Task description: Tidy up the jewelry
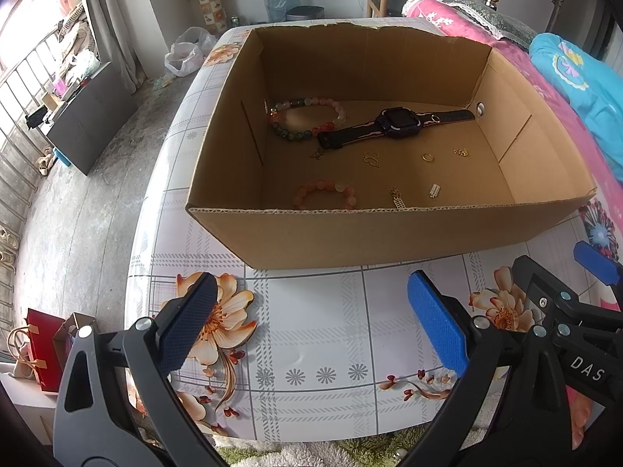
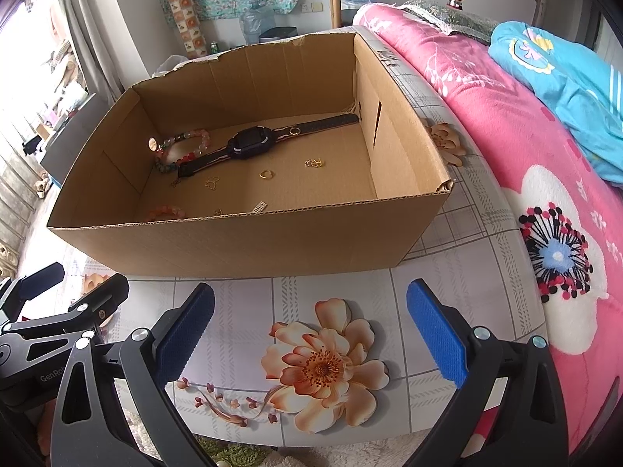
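Observation:
An open cardboard box [image 1: 389, 233] [image 2: 241, 241] stands on the floral table. Inside lie a black smartwatch [image 1: 397, 122] [image 2: 249, 142], a multicoloured bead bracelet [image 1: 307, 116] [image 2: 183, 150], a pink bead bracelet [image 1: 325, 194] [image 2: 167, 211], a gold ring [image 1: 427, 157] [image 2: 266, 174] and several small gold and silver charms. My left gripper [image 1: 311, 327] hangs open over the table in front of the box, nothing between its blue pads. My right gripper [image 2: 311, 330] is open too, beside the left one, also short of the box.
The table [image 1: 319, 330] with its flower-print cloth ends at a rounded edge on the left, with floor below. A pink blanket [image 2: 525, 136] and a blue one [image 2: 564, 78] lie along the right. A red bag [image 1: 43, 346] sits low at the left.

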Demonstrator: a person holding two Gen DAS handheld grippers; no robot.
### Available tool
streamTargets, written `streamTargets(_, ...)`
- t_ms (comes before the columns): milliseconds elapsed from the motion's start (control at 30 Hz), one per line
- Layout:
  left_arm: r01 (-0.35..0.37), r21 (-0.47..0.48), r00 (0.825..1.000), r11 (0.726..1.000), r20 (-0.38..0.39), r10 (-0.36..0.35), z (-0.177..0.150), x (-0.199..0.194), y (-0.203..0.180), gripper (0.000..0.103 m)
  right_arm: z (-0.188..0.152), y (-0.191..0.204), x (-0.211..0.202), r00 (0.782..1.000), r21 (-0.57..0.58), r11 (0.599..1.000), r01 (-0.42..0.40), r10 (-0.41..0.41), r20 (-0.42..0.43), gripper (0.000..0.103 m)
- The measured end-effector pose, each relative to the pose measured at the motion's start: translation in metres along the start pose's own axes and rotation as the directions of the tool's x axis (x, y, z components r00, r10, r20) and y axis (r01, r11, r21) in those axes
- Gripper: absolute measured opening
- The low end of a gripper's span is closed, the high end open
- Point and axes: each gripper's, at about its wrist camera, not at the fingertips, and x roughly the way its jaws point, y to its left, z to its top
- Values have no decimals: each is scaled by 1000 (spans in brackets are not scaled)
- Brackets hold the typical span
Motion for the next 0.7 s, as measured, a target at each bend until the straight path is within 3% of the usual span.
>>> streamTargets(700, -6, -5, 1000, 1000, -6, 6, 1, 1, -1, 94, -1, 0, 2, 1000, 12, 1000, -1, 1, -6, 96)
